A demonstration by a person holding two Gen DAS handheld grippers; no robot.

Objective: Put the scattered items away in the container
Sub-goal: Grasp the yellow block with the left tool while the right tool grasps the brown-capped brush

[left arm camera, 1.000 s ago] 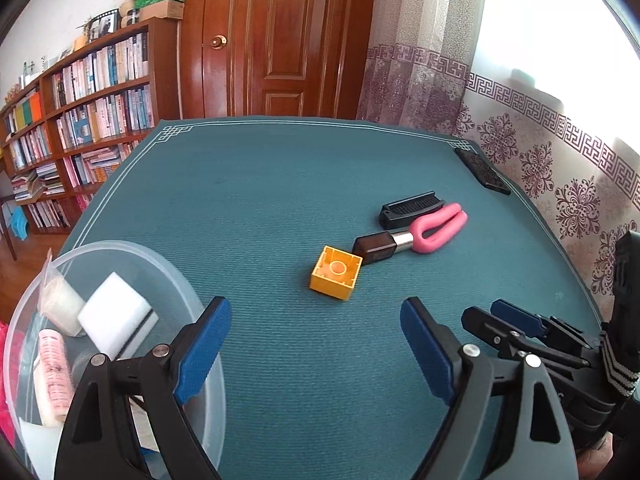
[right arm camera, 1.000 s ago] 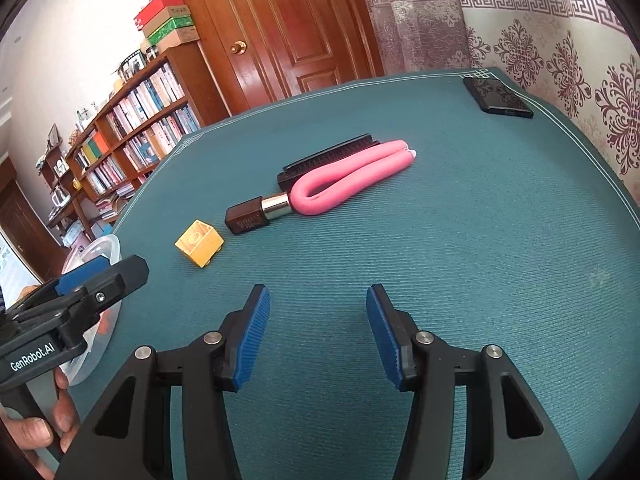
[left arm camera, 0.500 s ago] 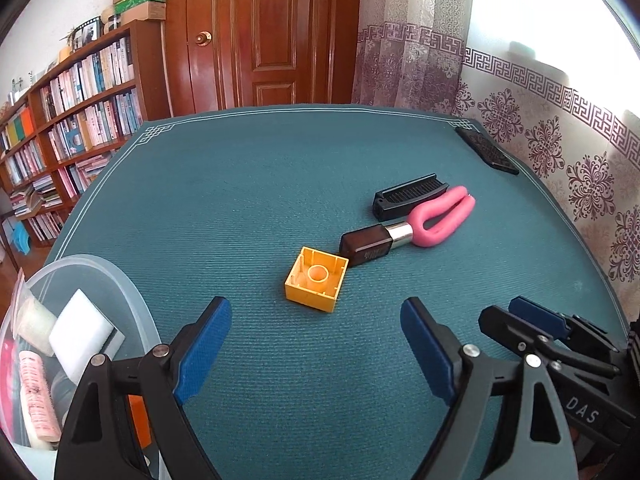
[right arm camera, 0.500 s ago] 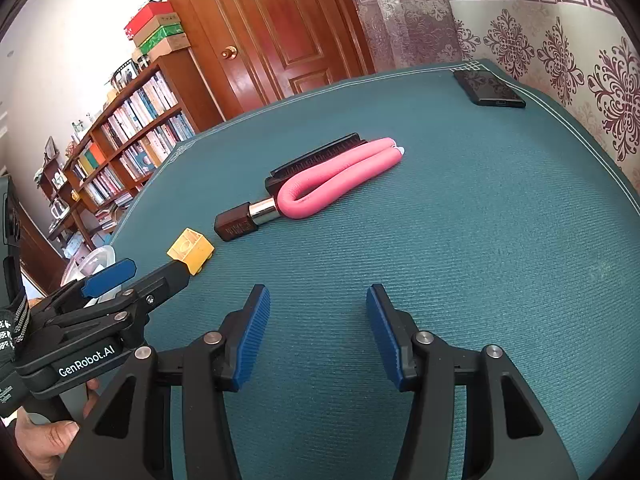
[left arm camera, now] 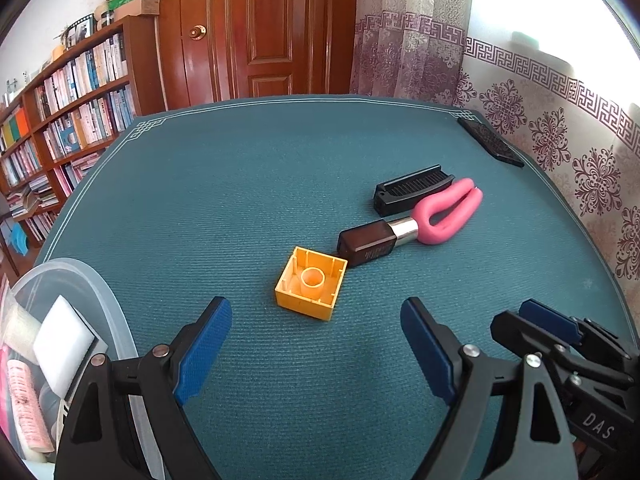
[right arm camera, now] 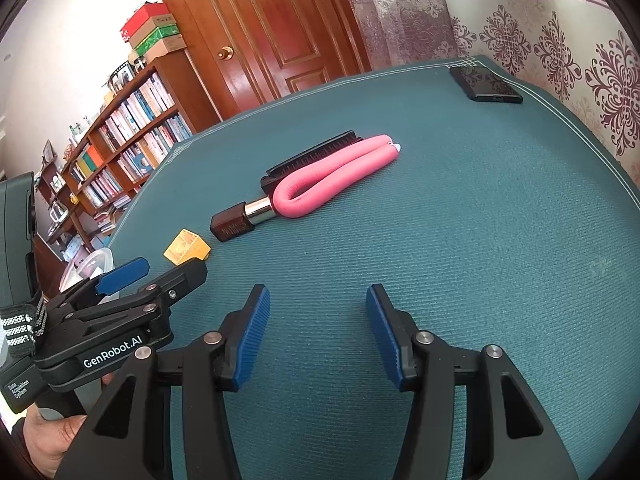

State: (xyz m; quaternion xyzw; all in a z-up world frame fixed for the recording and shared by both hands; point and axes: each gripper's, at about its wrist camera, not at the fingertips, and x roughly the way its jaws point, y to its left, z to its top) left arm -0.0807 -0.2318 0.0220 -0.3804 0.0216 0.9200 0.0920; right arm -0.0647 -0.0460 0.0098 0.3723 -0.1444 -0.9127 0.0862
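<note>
Left gripper [left arm camera: 316, 344] wide open and empty over the teal table [left arm camera: 240, 184], right gripper [right arm camera: 318, 332] likewise empty, tub [left arm camera: 100, 292] near left, yellow brick [left arm camera: 311, 283] just ahead, lipstick [left arm camera: 370, 242] touching it, pink curler [left arm camera: 446, 216], black comb [left arm camera: 412, 188] beyond, phone [left arm camera: 490, 147] at far edge.

A yellow block [left arm camera: 311, 283] lay hollow side up mid-surface, one corner just beside a brown lipstick tube [left arm camera: 370, 242]. A folded pink foam roller [left arm camera: 446, 216] met the tube's silver end, alongside a black comb [left arm camera: 412, 189]. The clear container [left arm camera: 100, 300], part-filled, sat at the surface's near left edge.
</note>
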